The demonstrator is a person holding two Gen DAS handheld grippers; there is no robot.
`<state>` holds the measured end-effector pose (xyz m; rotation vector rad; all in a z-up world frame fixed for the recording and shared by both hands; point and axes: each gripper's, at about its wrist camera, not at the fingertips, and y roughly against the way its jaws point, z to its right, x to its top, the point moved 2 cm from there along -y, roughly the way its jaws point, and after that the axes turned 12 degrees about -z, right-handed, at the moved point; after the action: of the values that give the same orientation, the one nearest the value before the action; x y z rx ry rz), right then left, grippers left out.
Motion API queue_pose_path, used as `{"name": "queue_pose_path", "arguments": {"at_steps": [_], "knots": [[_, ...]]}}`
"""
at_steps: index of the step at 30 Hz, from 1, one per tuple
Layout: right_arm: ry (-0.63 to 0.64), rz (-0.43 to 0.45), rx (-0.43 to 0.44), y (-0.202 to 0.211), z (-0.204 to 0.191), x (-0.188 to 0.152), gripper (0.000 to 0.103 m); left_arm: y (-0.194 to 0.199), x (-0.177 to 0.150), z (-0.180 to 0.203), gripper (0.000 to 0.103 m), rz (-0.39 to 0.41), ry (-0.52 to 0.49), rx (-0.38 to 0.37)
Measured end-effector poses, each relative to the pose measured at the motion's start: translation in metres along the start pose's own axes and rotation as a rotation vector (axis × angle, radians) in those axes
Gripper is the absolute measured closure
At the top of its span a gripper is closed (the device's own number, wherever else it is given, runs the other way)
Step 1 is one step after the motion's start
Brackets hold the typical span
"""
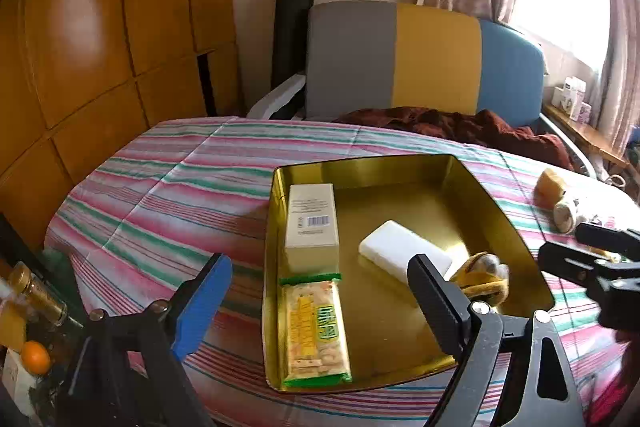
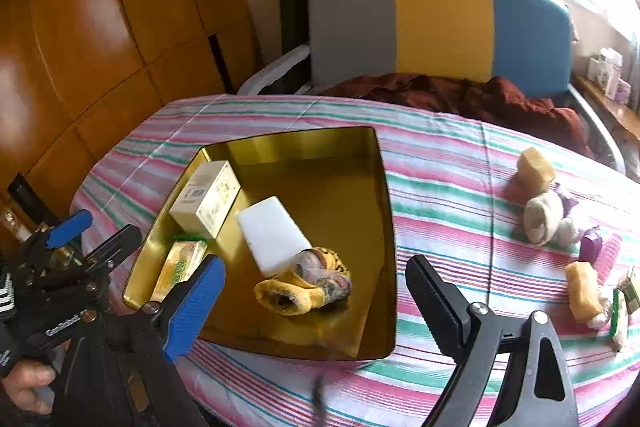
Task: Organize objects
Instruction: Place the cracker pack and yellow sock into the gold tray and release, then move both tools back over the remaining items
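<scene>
Looking down over the striped tablecloth (image 2: 440, 187), both grippers were hanging above the table with jaws spread wide and nothing between them. The left gripper (image 1: 320, 299) hovered over the near edge of the gold tin tray (image 1: 500, 211), and the right gripper (image 2: 316, 299) sat over the tray's near right corner.

Inside the tray: a cream carton box (image 1: 311, 223) lay along the left wall, with a green-edged snack pack (image 1: 314, 331) right below it, end to end and about touching. A white block (image 1: 404, 253) lay tilted in the middle, and a yellow patterned sock bundle (image 2: 308, 281) was tucked against its near end, touching it.

Still out on the cloth, well off to the right of the tray, was a little cluster: a tan block (image 2: 536, 165) next to a rolled cream sock (image 2: 544, 217), a small purple thing (image 2: 591, 246) I couldn't make out, and another tan wrapped piece (image 2: 586, 291) close to the edge. A hand (image 2: 24, 383) gripped the left tool's handle in the corner of the right wrist view.
</scene>
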<state>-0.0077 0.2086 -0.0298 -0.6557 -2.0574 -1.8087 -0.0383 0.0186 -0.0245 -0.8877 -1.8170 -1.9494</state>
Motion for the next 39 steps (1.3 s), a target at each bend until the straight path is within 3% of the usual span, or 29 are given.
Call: {"name": "queue_pose_path", "arguments": {"at_steps": [8,19,33,39], "knots": [[-0.019,0.053,-0.044,0.008,0.003,-0.005,0.009,0.014,0.004,0.01,0.012,0.038,-0.011,-0.004],[-0.035,0.056,-0.065,0.009,0.016,-0.009,0.009,0.018,0.005,0.022,0.012,0.054,-0.06,0.026],[-0.195,0.063,-0.133,0.022,0.085,-0.021,0.009,0.017,0.003,0.056,0.012,0.04,-0.159,-0.005],[-0.307,0.048,-0.16,0.033,0.134,-0.031,0.009,0.014,0.002,0.078,0.012,0.03,-0.216,-0.056]]}}
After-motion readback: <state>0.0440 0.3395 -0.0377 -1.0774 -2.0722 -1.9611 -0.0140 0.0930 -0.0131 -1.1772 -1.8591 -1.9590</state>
